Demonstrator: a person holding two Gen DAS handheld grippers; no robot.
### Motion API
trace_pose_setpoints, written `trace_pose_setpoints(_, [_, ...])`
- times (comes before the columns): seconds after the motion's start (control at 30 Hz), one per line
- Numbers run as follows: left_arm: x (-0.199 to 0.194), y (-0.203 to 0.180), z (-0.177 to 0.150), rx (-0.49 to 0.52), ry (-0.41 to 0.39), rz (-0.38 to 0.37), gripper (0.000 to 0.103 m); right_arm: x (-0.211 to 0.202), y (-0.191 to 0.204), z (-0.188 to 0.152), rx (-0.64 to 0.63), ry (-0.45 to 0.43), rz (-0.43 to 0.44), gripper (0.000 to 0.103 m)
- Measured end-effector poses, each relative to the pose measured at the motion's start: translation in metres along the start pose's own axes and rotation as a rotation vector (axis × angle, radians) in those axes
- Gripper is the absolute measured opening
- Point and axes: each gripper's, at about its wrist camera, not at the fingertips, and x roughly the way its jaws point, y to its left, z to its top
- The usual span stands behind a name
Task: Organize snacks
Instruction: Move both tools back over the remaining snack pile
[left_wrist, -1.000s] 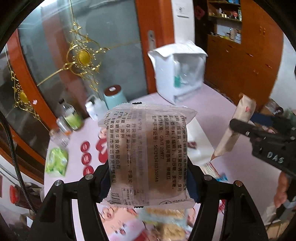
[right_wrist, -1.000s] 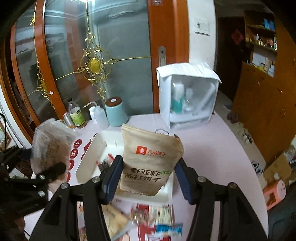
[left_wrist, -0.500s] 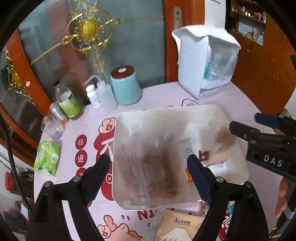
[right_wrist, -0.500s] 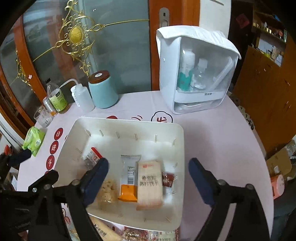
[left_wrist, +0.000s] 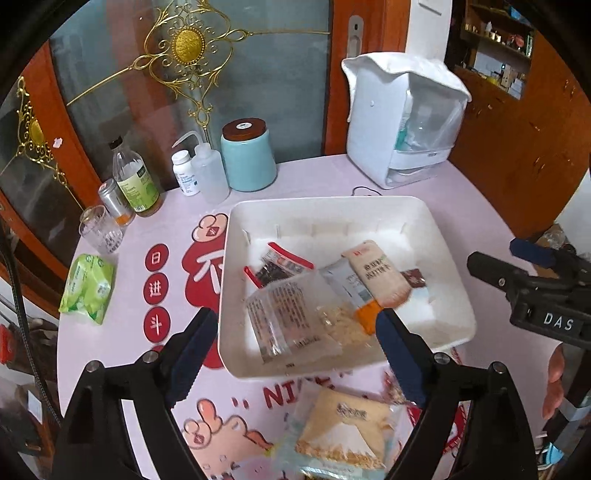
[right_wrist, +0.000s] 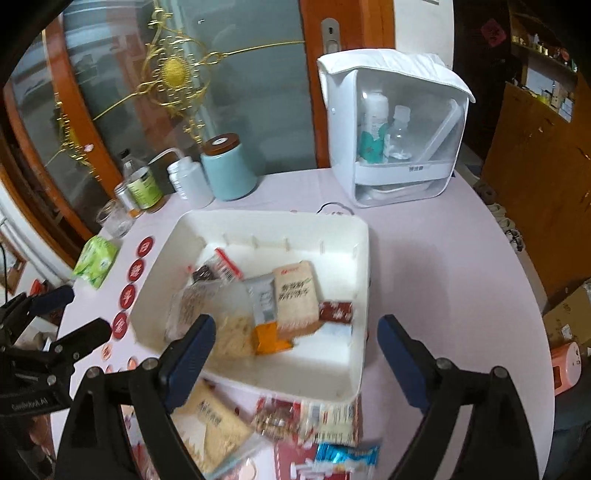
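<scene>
A white tray (left_wrist: 439, 236) sits on the pink table and holds several snack packs. Among them are a clear-wrapped cake (left_wrist: 291, 321) and a beige cracker pouch (left_wrist: 376, 273). The tray (right_wrist: 258, 229), the cake (right_wrist: 192, 310) and the pouch (right_wrist: 297, 291) also show in the right wrist view. My left gripper (left_wrist: 295, 354) is open and empty above the tray's near edge. My right gripper (right_wrist: 295, 354) is open and empty above the tray's near right part. Loose snack packs (left_wrist: 343, 428) lie in front of the tray (right_wrist: 325, 424).
A teal jar (left_wrist: 247, 155), white bottles (left_wrist: 201, 177), a green-labelled bottle (left_wrist: 135, 177) and a glass (left_wrist: 99, 229) stand at the back left. A white storage box (left_wrist: 402, 118) stands at the back right. A green tissue pack (left_wrist: 86, 284) lies at the left.
Both grippers opened and let go: the clear-wrapped cake and the beige cracker pouch dropped into the tray. Both grippers now hang empty over its near edge.
</scene>
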Motion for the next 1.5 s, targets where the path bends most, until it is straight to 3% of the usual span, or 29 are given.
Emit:
trace_pose_setpoints(0.17, [-0.028, -0.007, -0.025, 0.012, -0.002, -0.014, 0.087, -0.02, 0.009, -0.041, -0.048, 0.033, 0.056, 0.09])
trace_pose_setpoints(0.43, [-0.062, -0.012, -0.094, 0.066, 0.03, 0.017, 0.087, -0.035, 0.032, -0.12, -0.138, 0.113, 0.164, 0.09])
trace_pose_setpoints(0.53, [-0.067, -0.007, -0.122, 0.068, 0.058, 0.014, 0.087, -0.034, 0.043, -0.149, -0.162, 0.145, 0.212, 0.092])
trace_pose_setpoints(0.6, [-0.068, -0.005, -0.14, 0.065, 0.077, 0.009, 0.087, -0.031, 0.049, -0.165, -0.175, 0.162, 0.233, 0.103])
trace_pose_setpoints(0.87, [-0.057, 0.014, -0.203, 0.016, 0.159, -0.006, 0.087, -0.004, 0.083, -0.216, -0.233, 0.246, 0.277, 0.103])
trace_pose_setpoints(1.33, [-0.028, 0.041, -0.226, -0.026, 0.222, -0.035, 0.087, 0.053, 0.118, -0.255, -0.303, 0.407, 0.221, 0.103])
trace_pose_setpoints(1.37, [-0.023, 0.041, -0.226, -0.026, 0.229, -0.039, 0.087, 0.056, 0.118, -0.256, -0.297, 0.421, 0.226, 0.1])
trace_pose_setpoints(1.4, [-0.02, 0.042, -0.226, -0.025, 0.234, -0.043, 0.087, 0.056, 0.116, -0.256, -0.289, 0.426, 0.233, 0.084])
trace_pose_setpoints(1.5, [-0.007, 0.041, -0.226, -0.024, 0.256, -0.064, 0.087, 0.053, 0.108, -0.252, -0.263, 0.403, 0.207, 0.077])
